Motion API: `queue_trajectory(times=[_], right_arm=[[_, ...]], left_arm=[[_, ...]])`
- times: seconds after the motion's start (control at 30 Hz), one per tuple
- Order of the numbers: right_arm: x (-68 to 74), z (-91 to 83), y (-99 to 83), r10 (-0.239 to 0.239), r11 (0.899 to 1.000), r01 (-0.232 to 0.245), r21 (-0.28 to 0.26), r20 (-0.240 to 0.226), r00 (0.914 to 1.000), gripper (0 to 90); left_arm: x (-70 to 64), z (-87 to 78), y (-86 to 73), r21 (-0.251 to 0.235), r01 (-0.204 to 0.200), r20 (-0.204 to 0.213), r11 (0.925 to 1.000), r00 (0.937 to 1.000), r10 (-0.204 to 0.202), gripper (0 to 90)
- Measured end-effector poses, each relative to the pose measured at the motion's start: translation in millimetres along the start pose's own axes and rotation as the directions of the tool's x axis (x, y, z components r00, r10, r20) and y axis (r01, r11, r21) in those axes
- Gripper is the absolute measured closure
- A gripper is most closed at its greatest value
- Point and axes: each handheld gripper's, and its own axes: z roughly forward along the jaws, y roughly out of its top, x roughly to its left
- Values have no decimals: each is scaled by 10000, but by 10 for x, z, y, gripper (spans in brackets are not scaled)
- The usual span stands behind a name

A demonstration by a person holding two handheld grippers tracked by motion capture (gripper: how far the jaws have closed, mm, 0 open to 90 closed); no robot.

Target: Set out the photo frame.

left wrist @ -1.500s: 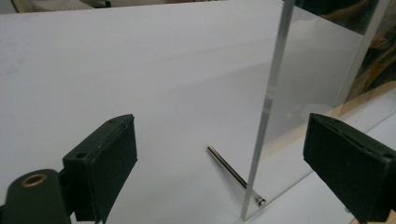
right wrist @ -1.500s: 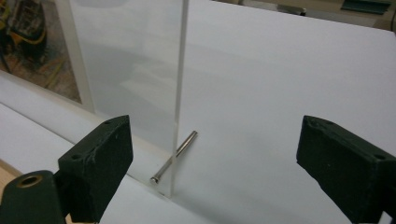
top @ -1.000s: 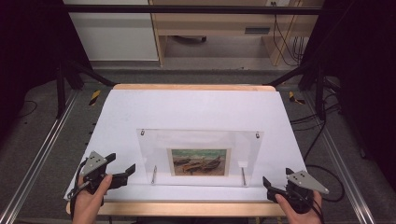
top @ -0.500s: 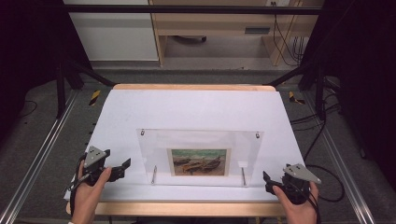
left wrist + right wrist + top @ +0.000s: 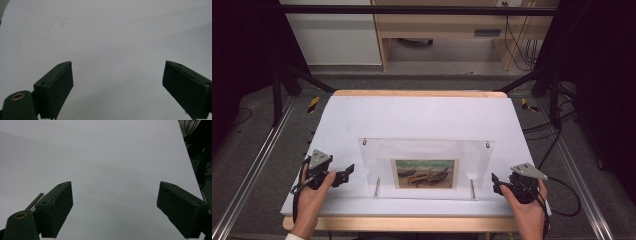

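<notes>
While both claws hung wide open and empty at the table's (image 5: 422,115) near edge, left claw (image 5: 346,173) and right claw (image 5: 495,183) flanked the clear picture frame (image 5: 426,168). Between them the frame stood untouched, so any grasp remained ahead.

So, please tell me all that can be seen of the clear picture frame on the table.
The clear picture frame looks like a see-through acrylic panel lying on the white table, between the two grippers and apart from both. A small painting of boats sits in its near middle. Small metal fittings mark its far corners, and two thin metal rods lie at its near edge.
</notes>
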Motion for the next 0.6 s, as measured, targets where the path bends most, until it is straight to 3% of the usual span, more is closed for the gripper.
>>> queue_trajectory(times=[0.33, 0.43, 0.6], right_arm=[[-51, 276, 168, 322, 9977, -313, 595, -146, 9994, 126], [-68, 382, 223, 429, 9959, -397, 817, -374, 9984, 128], [-62, 522, 267, 359, 9940, -295, 1049, -602, 9975, 136]], left_arm=[[129, 181, 102, 297, 407, -43, 9987, 9992, -406, 92], [148, 222, 113, 448, 555, -23, 9975, 9985, -555, 93], [150, 211, 111, 673, 229, -254, 9975, 9995, -213, 98]])
